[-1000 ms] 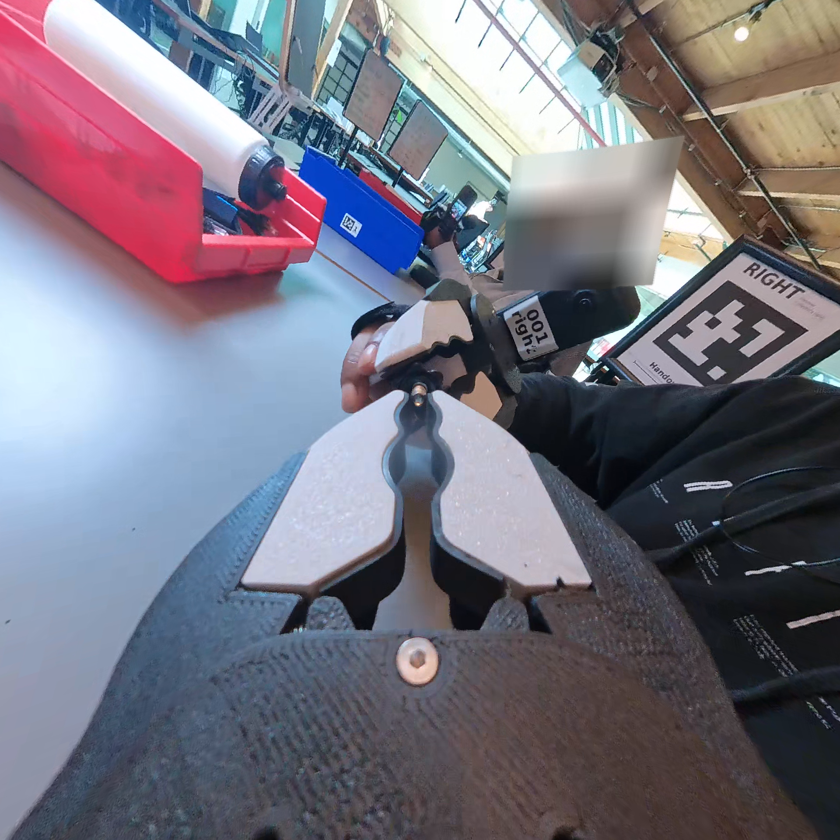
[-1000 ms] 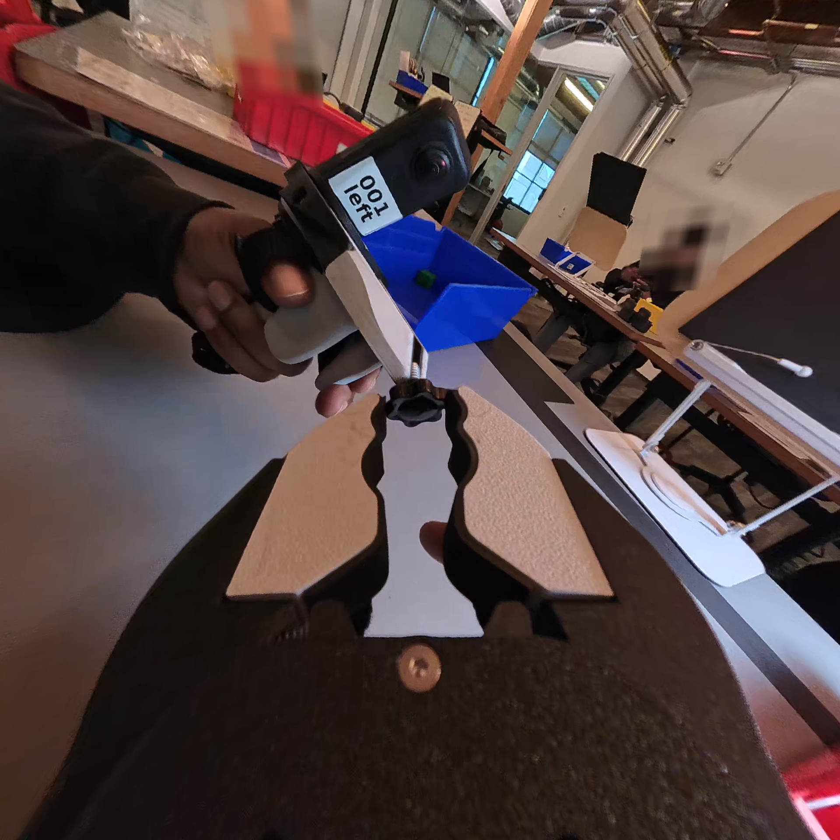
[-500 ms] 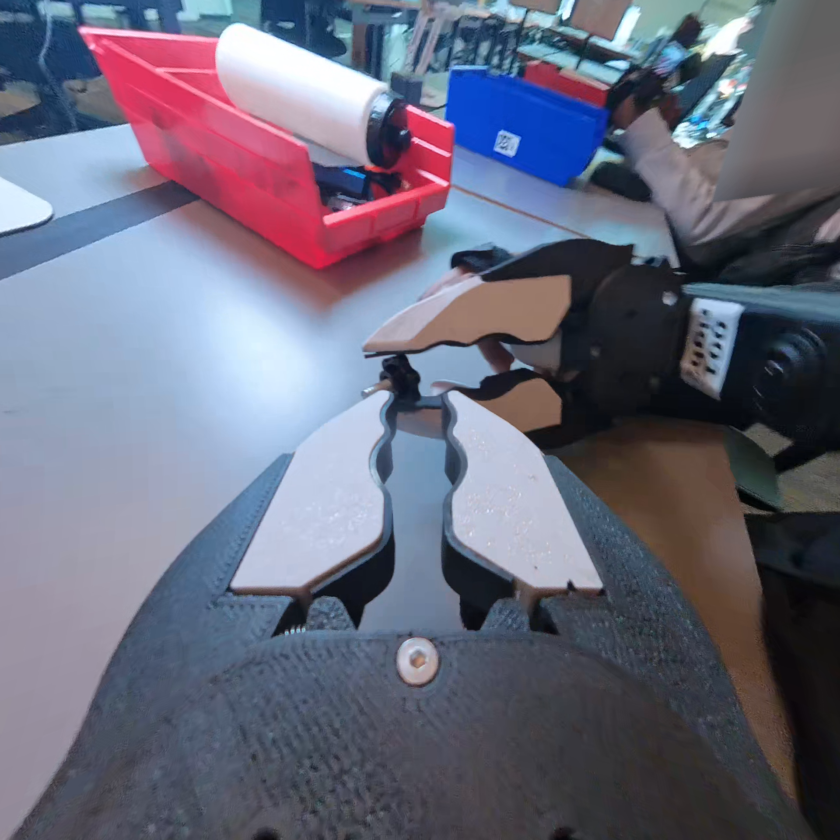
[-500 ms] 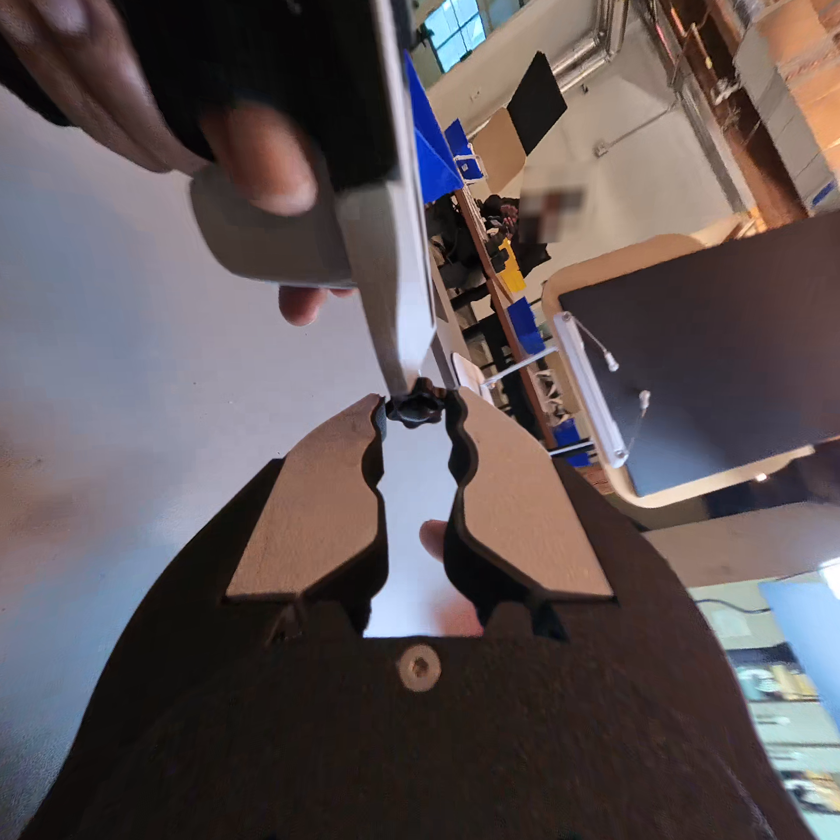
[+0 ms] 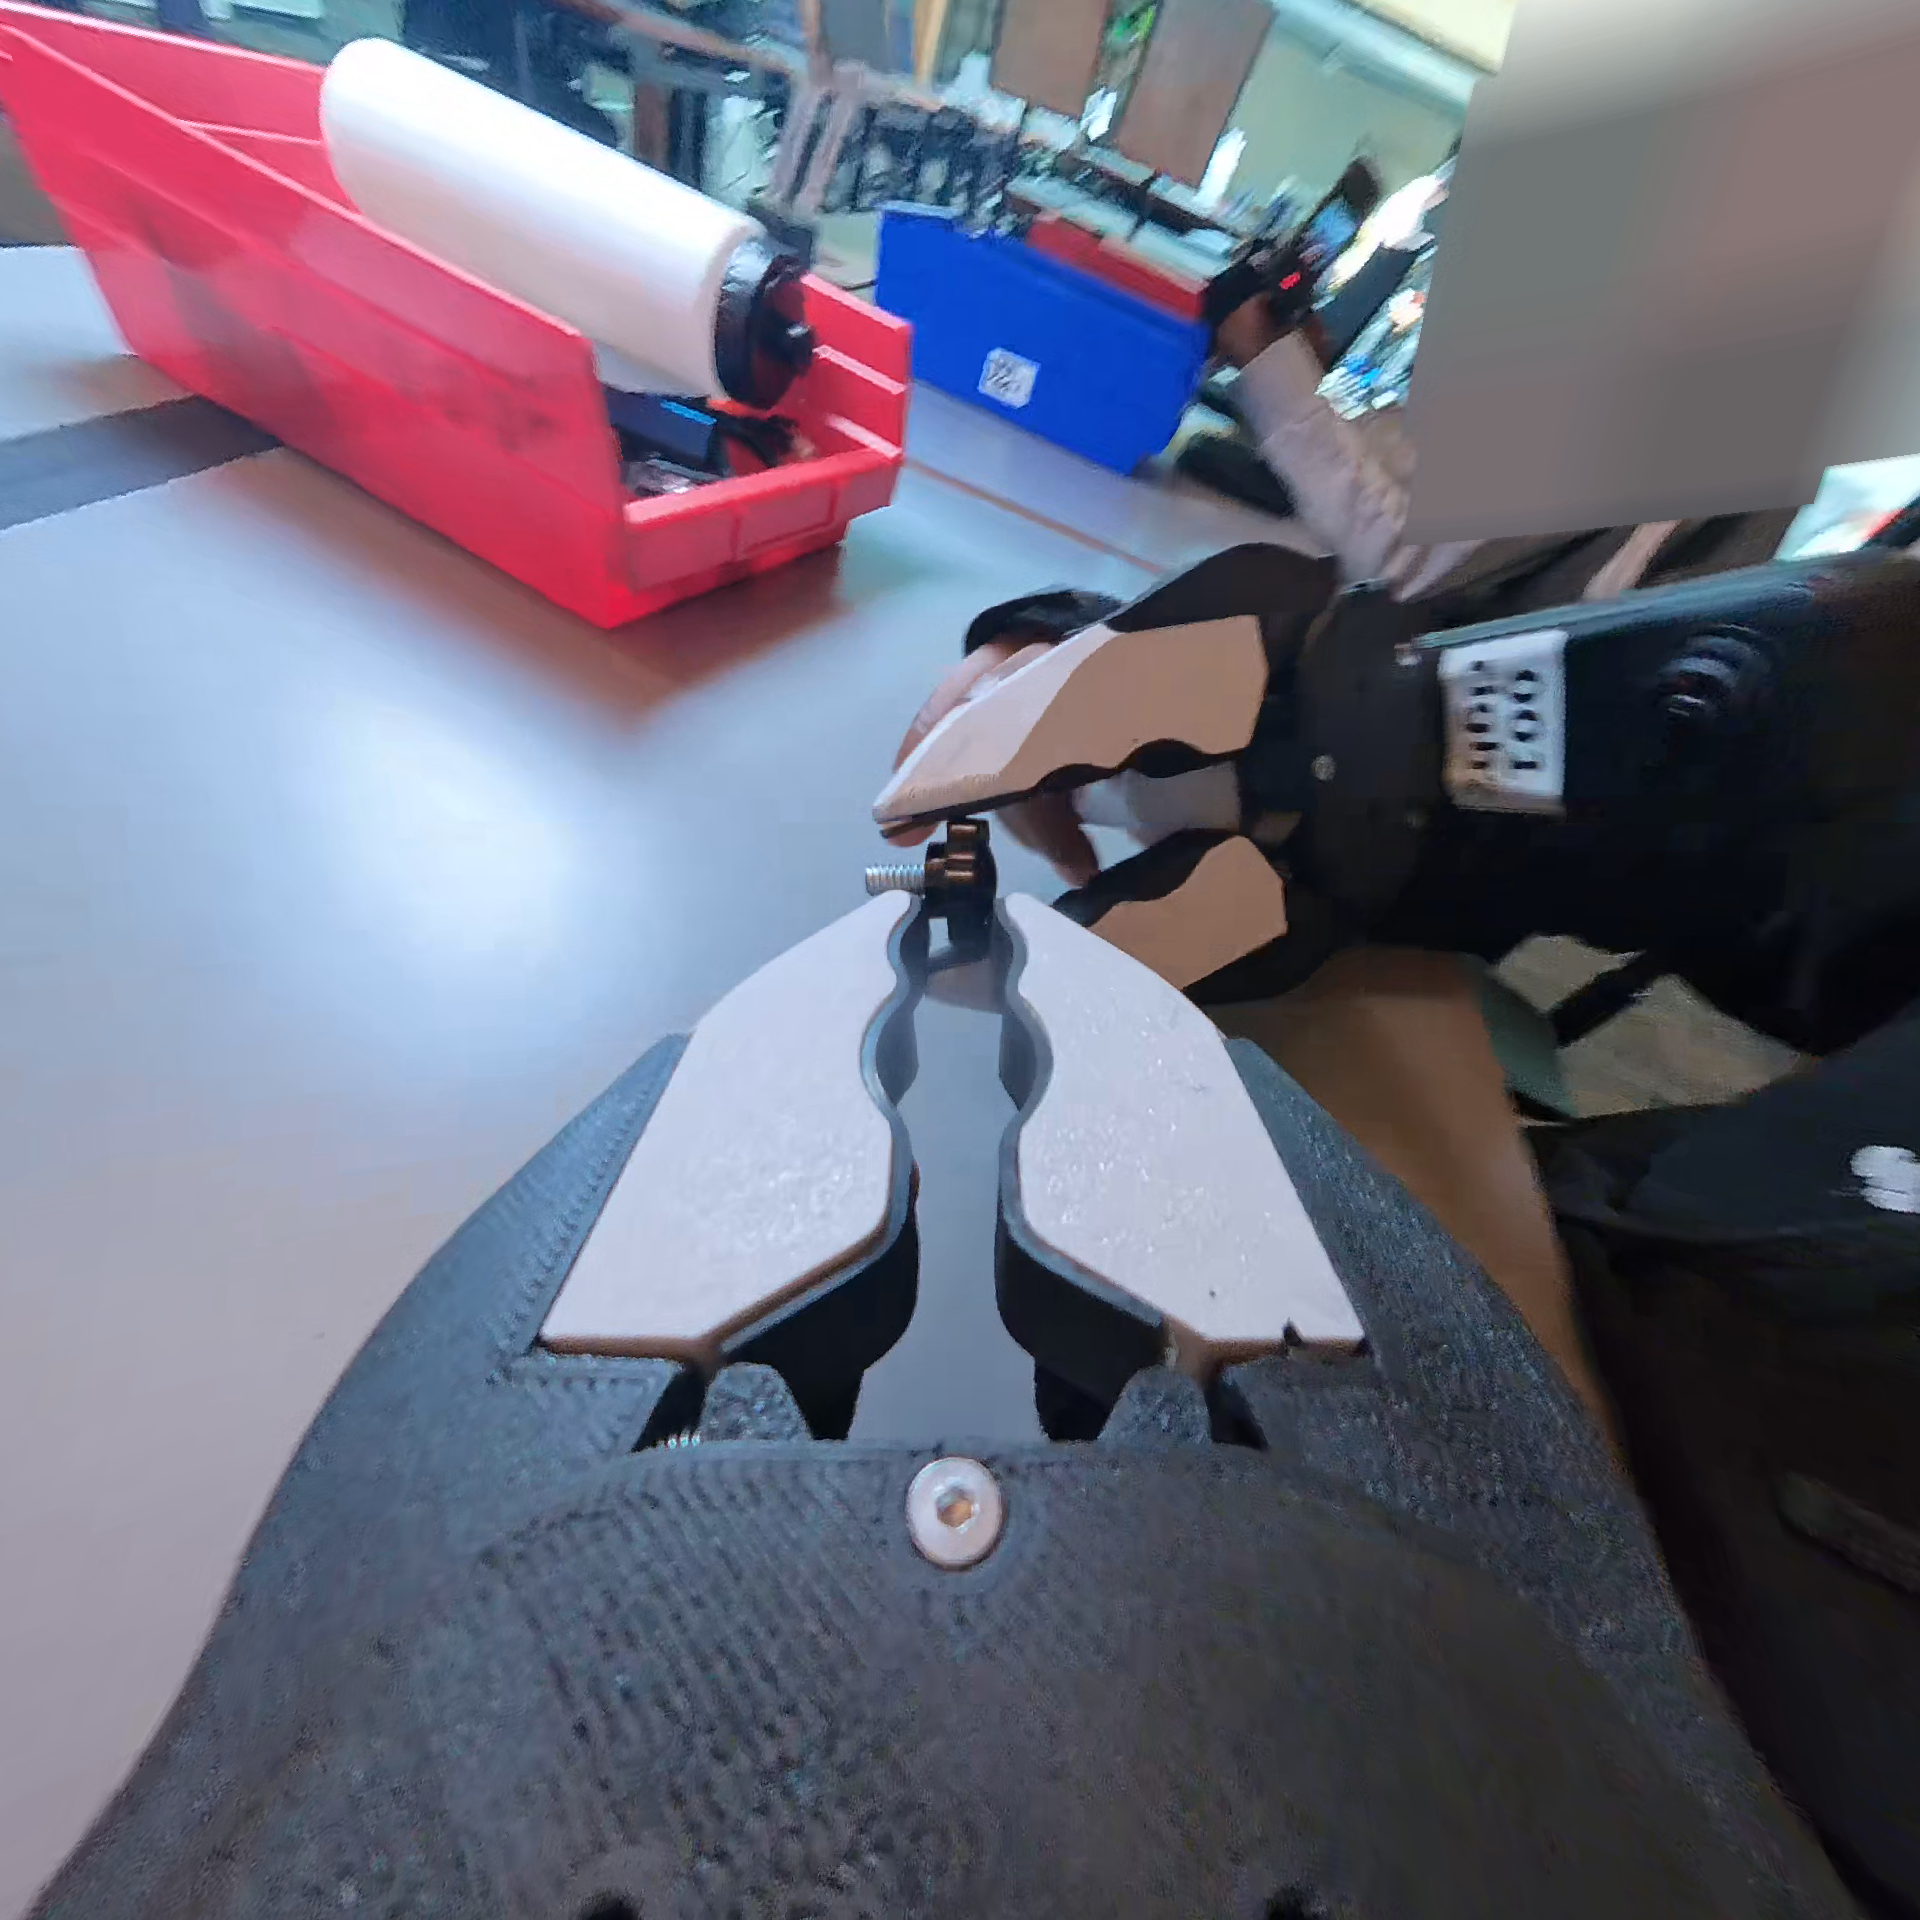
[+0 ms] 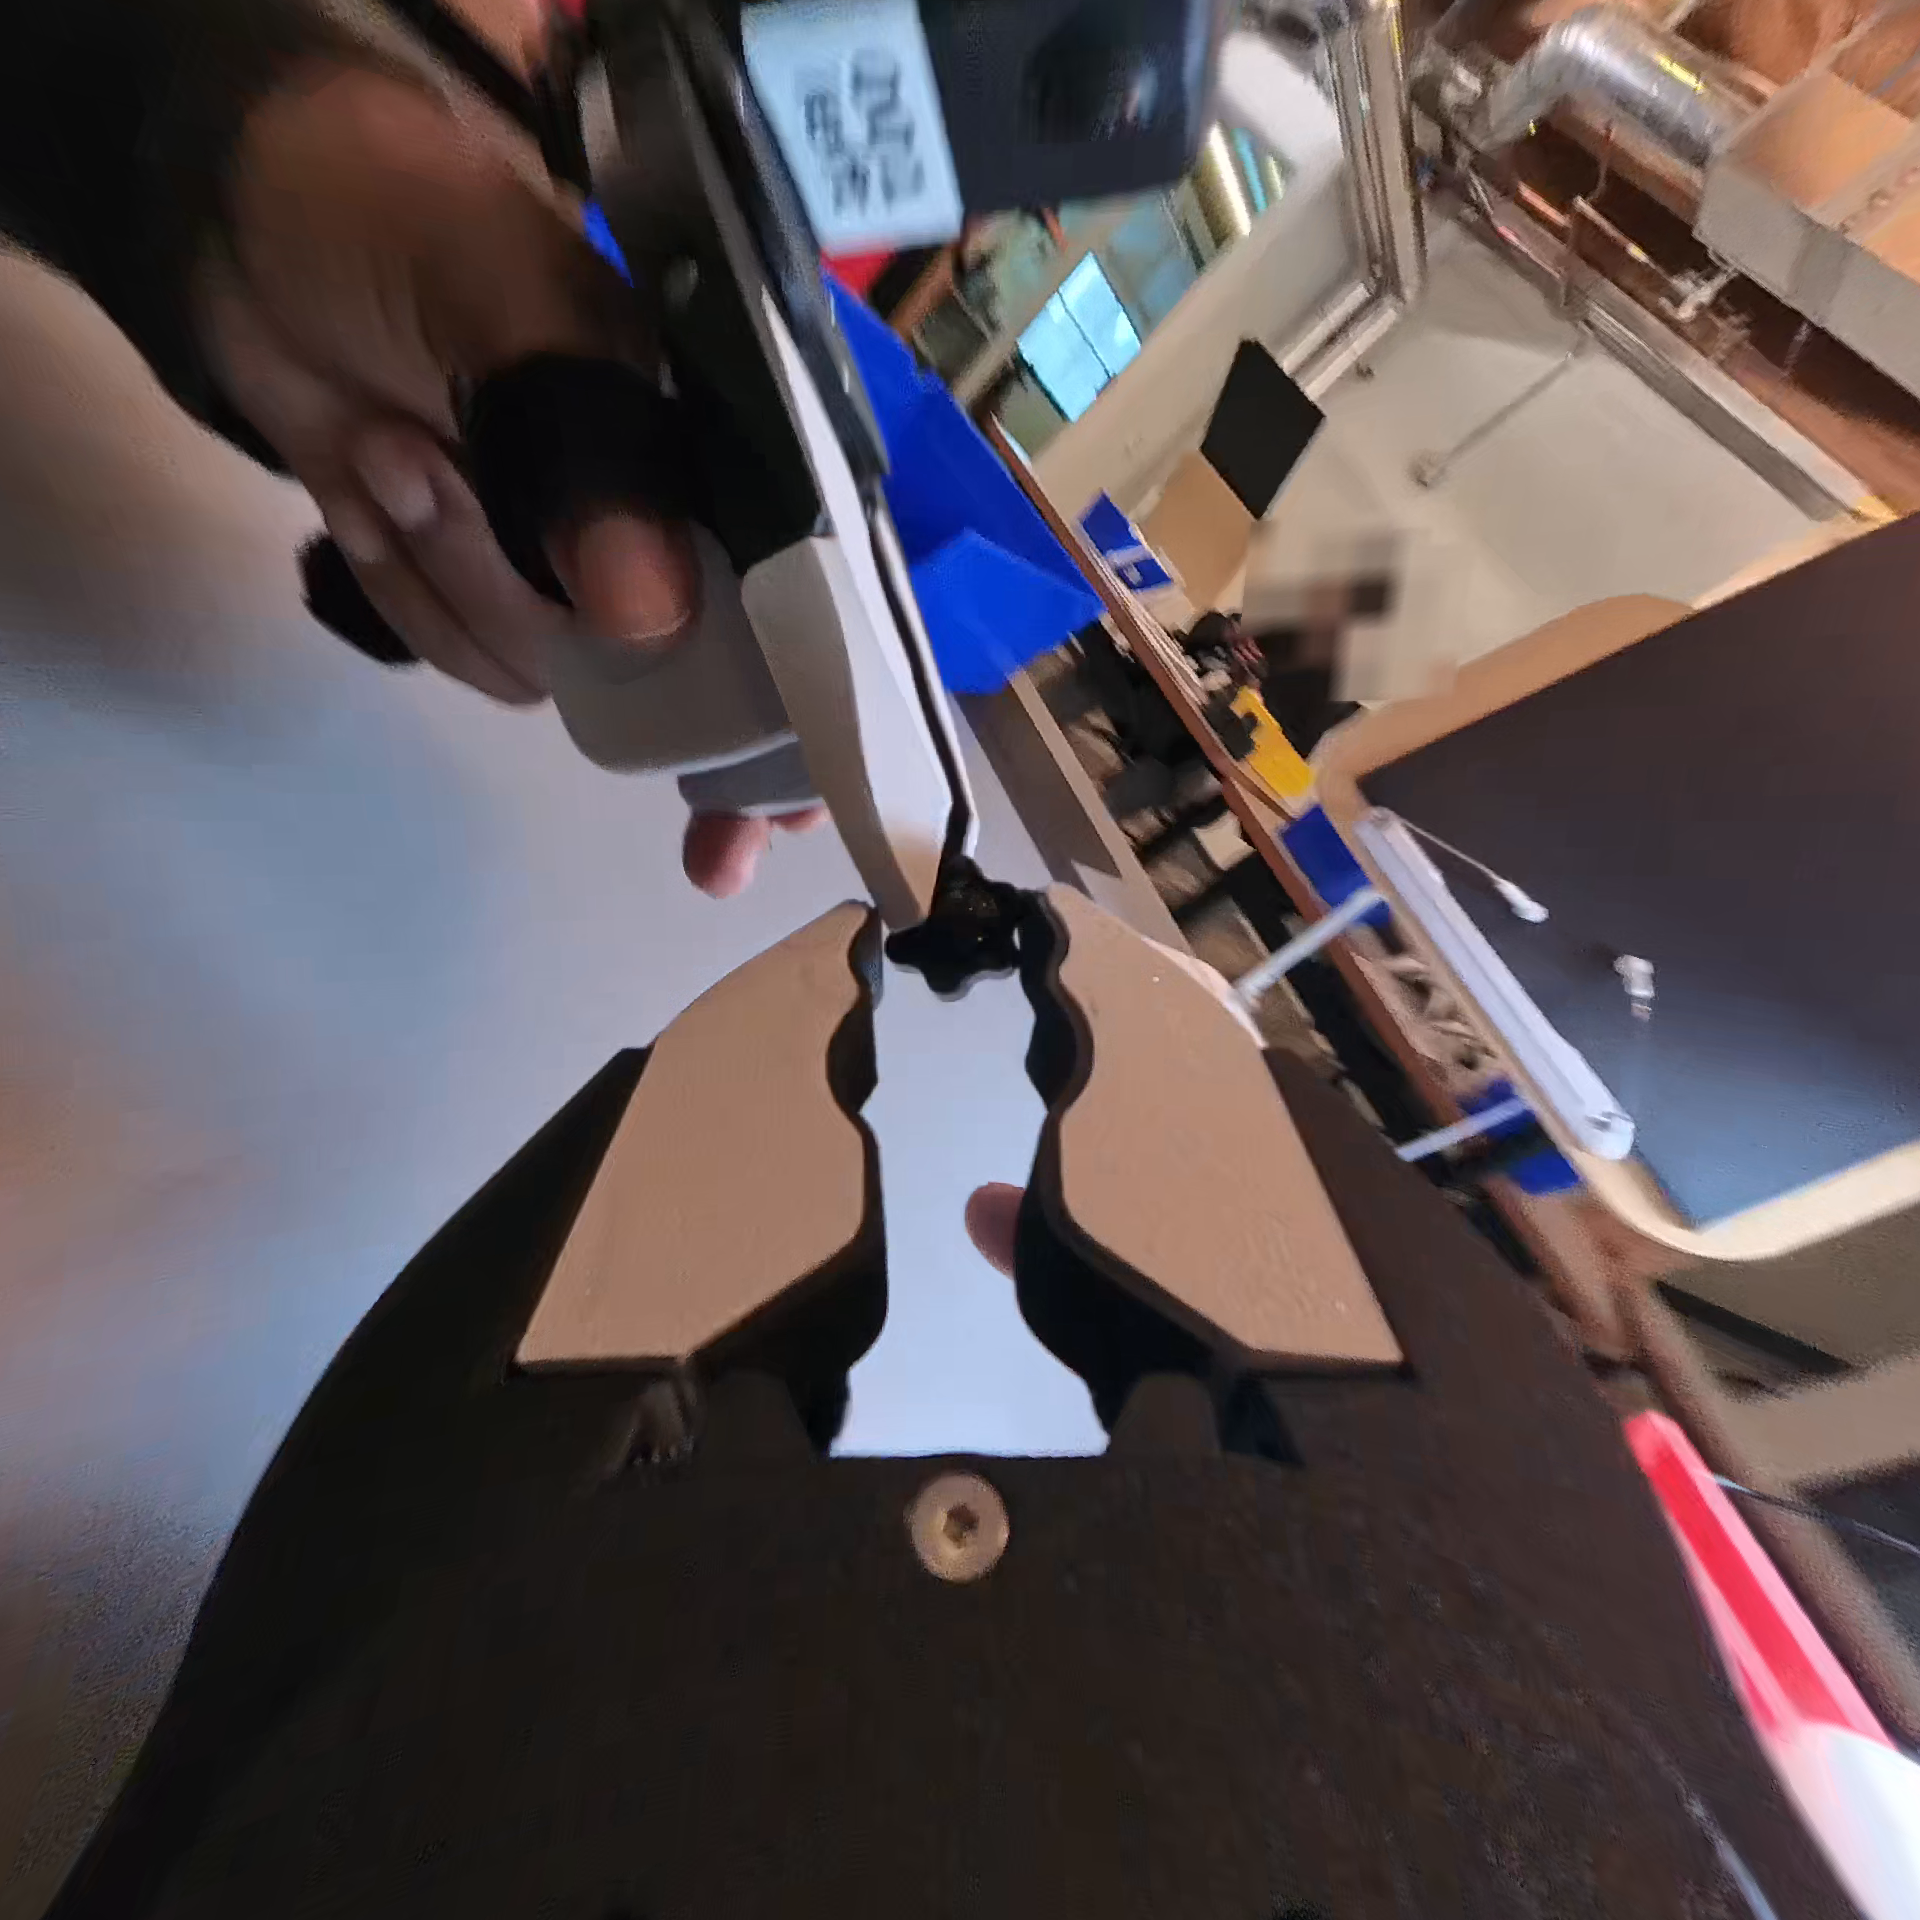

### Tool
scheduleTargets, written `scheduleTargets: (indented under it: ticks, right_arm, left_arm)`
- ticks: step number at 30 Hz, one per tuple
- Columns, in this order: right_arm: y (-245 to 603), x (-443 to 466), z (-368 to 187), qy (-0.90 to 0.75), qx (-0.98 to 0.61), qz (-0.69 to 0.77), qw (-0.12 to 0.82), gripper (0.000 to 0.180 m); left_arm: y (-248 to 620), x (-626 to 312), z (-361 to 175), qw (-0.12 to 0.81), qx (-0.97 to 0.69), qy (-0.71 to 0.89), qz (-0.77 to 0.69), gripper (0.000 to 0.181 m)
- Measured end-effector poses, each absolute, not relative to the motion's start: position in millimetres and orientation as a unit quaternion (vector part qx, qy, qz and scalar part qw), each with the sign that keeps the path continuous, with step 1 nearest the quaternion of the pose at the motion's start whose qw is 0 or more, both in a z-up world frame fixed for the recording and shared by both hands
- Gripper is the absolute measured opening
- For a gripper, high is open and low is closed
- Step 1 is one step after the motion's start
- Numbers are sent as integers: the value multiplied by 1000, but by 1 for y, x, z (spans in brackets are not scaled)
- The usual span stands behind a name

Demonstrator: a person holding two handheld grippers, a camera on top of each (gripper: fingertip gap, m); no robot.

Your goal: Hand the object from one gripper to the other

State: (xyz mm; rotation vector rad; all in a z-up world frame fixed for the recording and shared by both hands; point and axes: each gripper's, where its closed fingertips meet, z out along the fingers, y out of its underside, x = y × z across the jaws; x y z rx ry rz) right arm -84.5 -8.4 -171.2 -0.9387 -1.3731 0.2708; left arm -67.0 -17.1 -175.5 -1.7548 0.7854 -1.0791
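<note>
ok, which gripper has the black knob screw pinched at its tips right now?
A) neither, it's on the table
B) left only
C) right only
B: the left gripper pinches the knob screw, while the right gripper stands open around it with gaps.

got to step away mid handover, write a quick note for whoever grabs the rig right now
Left gripper: shut on the small black knob with a silver threaded stud, pinched at the tips of its fingers.
Right gripper: open, its fingers either side of the knob; the upper one looks to touch the knob's top, the lower one stands clear.
Both are held in the air above the grey table, near the red plastic bin.
Done: knob picked up and presented.
Left: close the right gripper, open the left, draw apart.
</note>
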Motion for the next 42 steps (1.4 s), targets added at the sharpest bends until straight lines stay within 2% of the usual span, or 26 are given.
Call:
scheduleTargets:
  ticks: [1,4,7,14,17,20,25,28,31,42]
  right_arm:
    - [-13,-84,-166,-600,-416,162,664,26]
    - [-16,-80,-155,-571,-434,249,651,45]
    - [-19,-77,-150,-563,-430,283,646,47]
    - [-34,-81,-148,-578,-404,281,650,31]
    - [-35,-81,-148,-583,-399,271,654,13]
    - [-32,-80,-150,-586,-404,261,652,6]
    - [-12,-78,-164,-592,-443,205,641,5]
    - [-2,-79,-178,-604,-465,160,627,5]
    - [-2,-82,-191,-621,-476,137,607,6]
    - [-2,-83,-198,-632,-484,119,594,5]
  left_arm:
    - [-22,-66,-170,438,-694,310,-480,11]
    - [-35,-68,-147,396,-627,271,-613,11]
    - [-42,-70,-139,369,-593,258,-668,11]
    - [-51,-65,-138,341,-575,263,-696,11]
    - [-53,-64,-139,336,-575,265,-697,11]
    - [-51,-65,-139,340,-578,263,-694,11]
    - [-31,-69,-152,412,-646,275,-580,12]
    - [-17,-75,-162,478,-694,301,-446,23]
    - [-14,-71,-176,505,-717,341,-339,30]
    - [-16,-66,-188,481,-738,342,-327,25]
